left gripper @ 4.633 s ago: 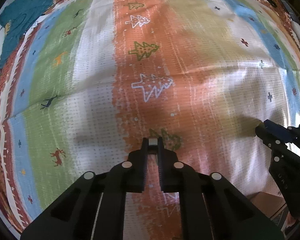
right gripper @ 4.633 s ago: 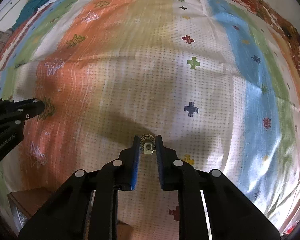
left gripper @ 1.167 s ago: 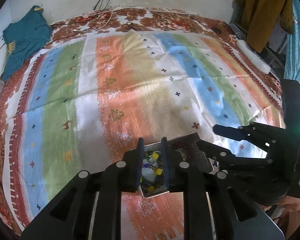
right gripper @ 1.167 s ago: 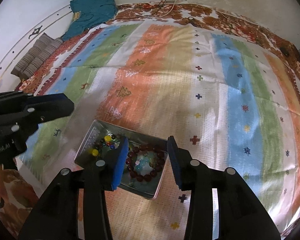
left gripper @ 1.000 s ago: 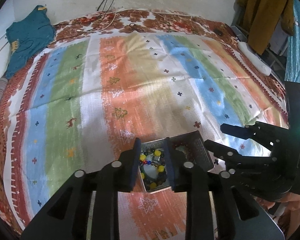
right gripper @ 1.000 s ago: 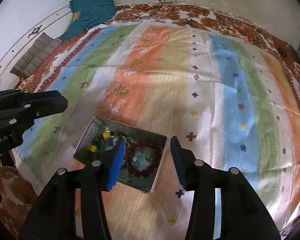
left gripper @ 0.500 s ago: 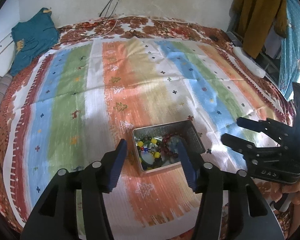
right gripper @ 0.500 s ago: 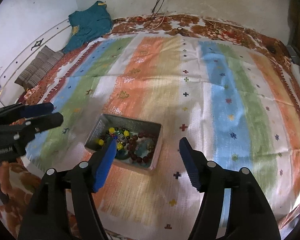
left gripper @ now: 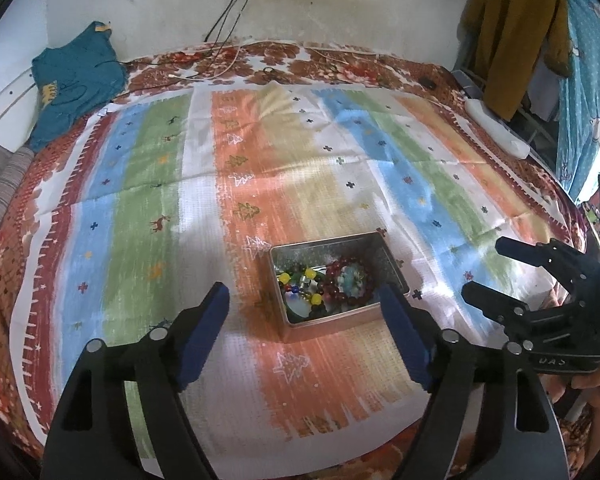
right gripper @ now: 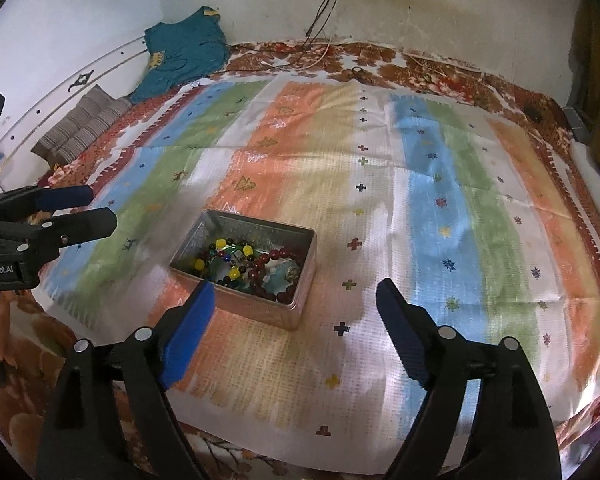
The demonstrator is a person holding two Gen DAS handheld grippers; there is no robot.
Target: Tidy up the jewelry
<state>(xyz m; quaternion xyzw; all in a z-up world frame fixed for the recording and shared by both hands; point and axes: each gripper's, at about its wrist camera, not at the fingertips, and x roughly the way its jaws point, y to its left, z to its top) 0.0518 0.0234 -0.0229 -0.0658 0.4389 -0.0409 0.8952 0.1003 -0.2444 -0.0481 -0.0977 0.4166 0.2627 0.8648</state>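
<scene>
Silver metal tin [left gripper: 374, 242], rectangular, lid off, standing on the striped cloth [left gripper: 148, 184] near its front edge, on the orange and beige stripes. Contents: a dark red bead bracelet [left gripper: 342, 286] in the right half, ringing a pale blue-green piece [left gripper: 350, 276]; a string of mixed yellow, black, red and green beads [left gripper: 300, 284] in the left half, touching the bracelet.

Left gripper [left gripper: 304, 316]: blue-padded jaws wide and opening further, nothing between the pads; it hovers above the cloth on the near side of the tin, clear of it.

Right gripper [right gripper: 290, 312]: jaws likewise wide and opening, holding nothing, above the cloth just in front and to the right of the tin.

Other items: teal garment [right gripper: 184, 50] at the far left corner of the bed; striped cushions [right gripper: 82, 126] along the left edge; cables [right gripper: 324, 0] hanging down the far wall.
</scene>
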